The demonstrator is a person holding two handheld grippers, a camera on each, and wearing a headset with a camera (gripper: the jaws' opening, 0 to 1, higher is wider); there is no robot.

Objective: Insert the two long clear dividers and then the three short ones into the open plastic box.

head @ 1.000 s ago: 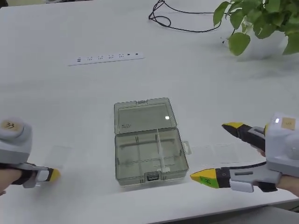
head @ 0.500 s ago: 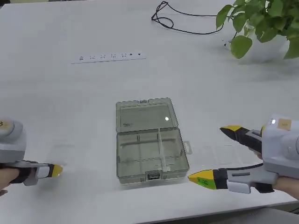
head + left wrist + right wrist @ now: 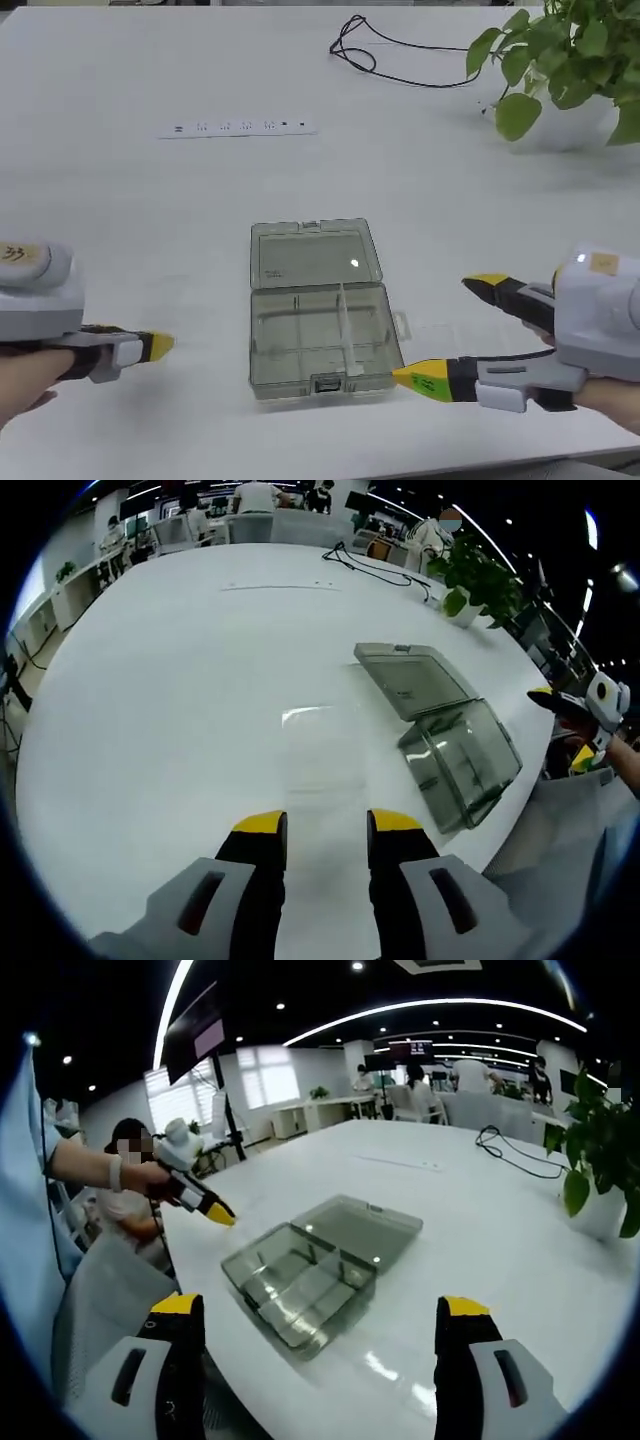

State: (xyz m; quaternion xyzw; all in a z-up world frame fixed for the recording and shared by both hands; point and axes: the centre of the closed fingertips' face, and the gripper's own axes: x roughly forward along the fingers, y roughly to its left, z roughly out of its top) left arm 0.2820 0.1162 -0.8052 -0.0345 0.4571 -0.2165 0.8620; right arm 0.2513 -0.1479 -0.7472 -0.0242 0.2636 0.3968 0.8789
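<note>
My right gripper (image 3: pixel 445 330) was spread wide just right of the open plastic box (image 3: pixel 290 345), near the table (image 3: pixel 150 220) edge, with a divider (image 3: pixel 346 335) standing inside. My left gripper (image 3: pixel 325 830), jaws narrowly parted and empty, faced a clear sheet (image 3: pixel 320 742) lying flat. That sheet was barely discernible from my head view.

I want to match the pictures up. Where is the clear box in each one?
Head view: box low in the middle.
Left gripper view: box right of centre.
Right gripper view: box just below centre, slightly left.
Shared landmark: potted plant, up and right of the box everywhere.
</note>
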